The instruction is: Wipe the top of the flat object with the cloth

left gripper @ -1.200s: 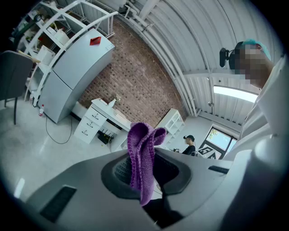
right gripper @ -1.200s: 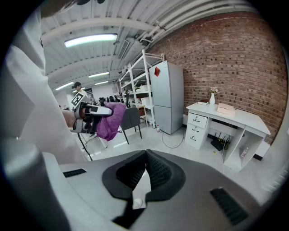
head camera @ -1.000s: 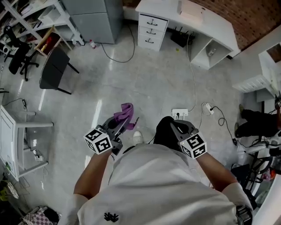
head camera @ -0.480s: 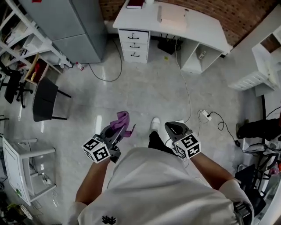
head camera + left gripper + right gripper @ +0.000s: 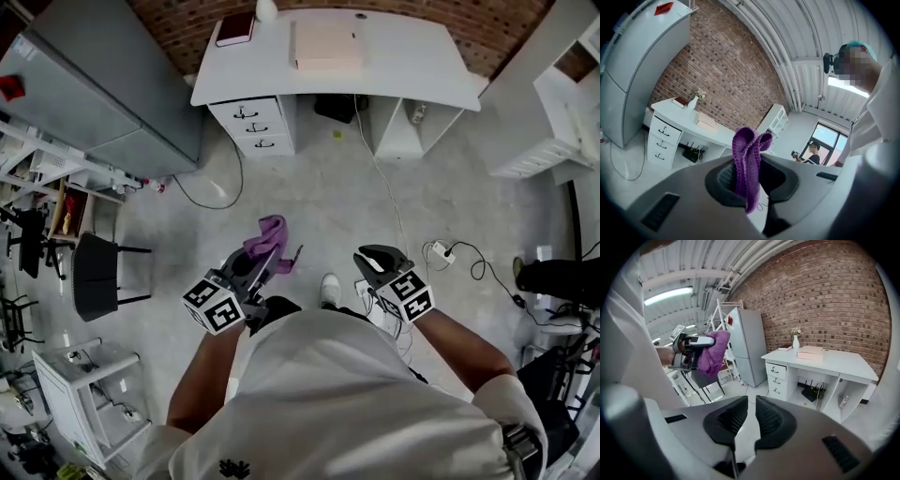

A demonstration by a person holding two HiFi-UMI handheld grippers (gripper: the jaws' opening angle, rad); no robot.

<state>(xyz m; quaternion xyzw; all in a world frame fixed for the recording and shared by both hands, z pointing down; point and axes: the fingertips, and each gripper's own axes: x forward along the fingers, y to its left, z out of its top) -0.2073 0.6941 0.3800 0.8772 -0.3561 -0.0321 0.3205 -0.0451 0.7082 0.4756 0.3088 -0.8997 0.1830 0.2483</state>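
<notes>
A purple cloth [image 5: 267, 236] hangs from my left gripper [image 5: 272, 258], which is shut on it; in the left gripper view the cloth [image 5: 747, 159] stands up between the jaws. My right gripper [image 5: 367, 253] is shut and empty, with its pads almost touching in the right gripper view [image 5: 750, 416]. The flat beige object [image 5: 324, 44] lies on a white desk [image 5: 412, 66] far ahead of both grippers. It also shows as a pale slab [image 5: 705, 123] in the left gripper view and as a slab [image 5: 810, 351] in the right gripper view.
A grey fridge [image 5: 94, 94] stands left of the desk. A dark book [image 5: 234, 28] and a white vase [image 5: 266, 9] sit at the desk's left end. A black chair [image 5: 98, 272], a power strip with cables [image 5: 441, 253] and white shelves [image 5: 562, 103] surround the floor. Another person [image 5: 813, 152] stands far off.
The desk with the flat object has come fully into the head view as the person walks toward it. Both grippers keep their pose and the cloth stays held.
</notes>
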